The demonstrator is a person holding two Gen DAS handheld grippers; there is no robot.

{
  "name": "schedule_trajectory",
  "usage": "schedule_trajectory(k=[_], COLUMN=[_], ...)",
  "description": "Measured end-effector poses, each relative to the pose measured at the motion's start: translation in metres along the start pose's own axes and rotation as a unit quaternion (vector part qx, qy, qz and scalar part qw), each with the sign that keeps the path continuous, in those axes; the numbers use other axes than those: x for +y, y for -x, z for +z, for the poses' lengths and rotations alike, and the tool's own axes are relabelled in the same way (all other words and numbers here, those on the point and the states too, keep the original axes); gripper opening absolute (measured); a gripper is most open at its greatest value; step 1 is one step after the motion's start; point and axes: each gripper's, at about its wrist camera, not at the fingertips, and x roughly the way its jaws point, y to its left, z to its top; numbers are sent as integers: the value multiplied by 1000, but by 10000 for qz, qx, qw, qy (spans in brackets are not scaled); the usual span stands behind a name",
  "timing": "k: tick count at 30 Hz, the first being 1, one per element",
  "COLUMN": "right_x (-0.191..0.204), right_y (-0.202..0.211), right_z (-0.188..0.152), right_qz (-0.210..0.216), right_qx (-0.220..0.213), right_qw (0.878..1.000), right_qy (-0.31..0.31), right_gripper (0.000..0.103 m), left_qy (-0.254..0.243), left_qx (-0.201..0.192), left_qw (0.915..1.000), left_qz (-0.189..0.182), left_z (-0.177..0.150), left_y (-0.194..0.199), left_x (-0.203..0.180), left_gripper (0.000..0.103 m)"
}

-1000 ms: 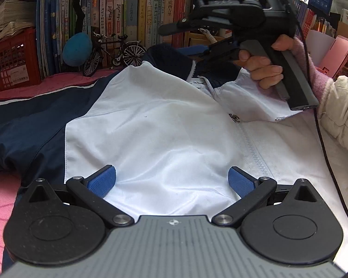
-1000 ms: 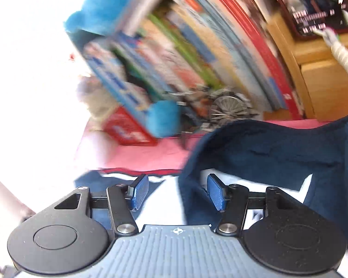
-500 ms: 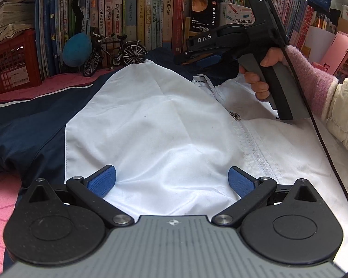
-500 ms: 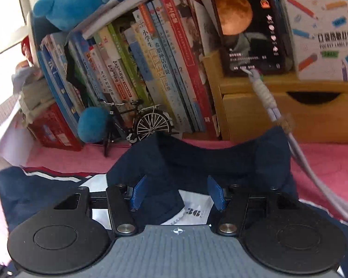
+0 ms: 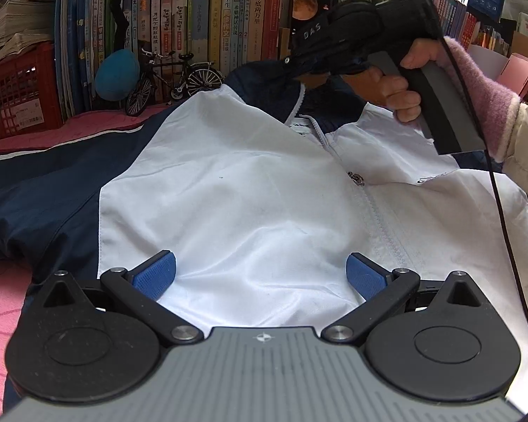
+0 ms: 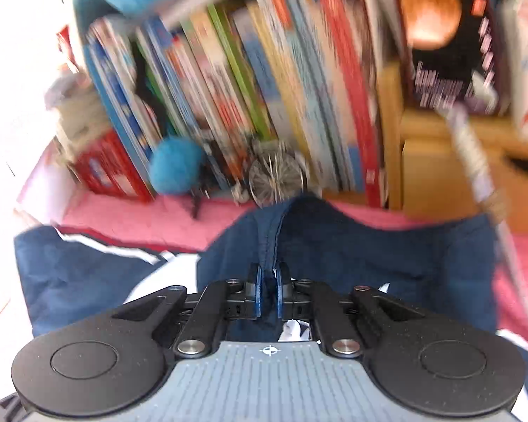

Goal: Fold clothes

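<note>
A white and navy jacket (image 5: pixel 250 190) is spread on a pink surface (image 5: pixel 3 316) before a packed row of books (image 5: pixel 200 24).

The left gripper (image 5: pixel 260 274) is held over the white front, fingers spread as before. The right gripper (image 6: pixel 268 293), open a second ago, is now pinched shut on the navy collar (image 6: pixel 334 242).

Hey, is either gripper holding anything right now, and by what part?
The right gripper is shut on the jacket's navy collar, at its edge. The left gripper is open, holding nothing.
</note>
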Motion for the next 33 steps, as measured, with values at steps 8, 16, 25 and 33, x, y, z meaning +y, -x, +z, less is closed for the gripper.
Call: schedule_trajectory(k=[8, 16, 25, 33], right_x=[55, 106, 74, 98], right_y=[25, -61, 37, 82], right_z=[24, -7, -15, -103], right_qz=[-1254, -3234, -2185, -1936], right_qx=[-793, -585, -505, 608], right_qw=[9823, 8743, 9343, 9015], right_qy=[1142, 3572, 2772, 3822], right_gripper=[8, 8, 13, 13], left_qy=[-26, -56, -78, -183], left_qx=[12, 25, 36, 79], left_qw=[10000, 10000, 9999, 9997], left_qz=[17, 44, 61, 146], left_z=[1, 1, 1, 1], left_y=[0, 0, 0, -2], left_x=[-1, -2, -2, -5], left_gripper=[103, 103, 103, 103])
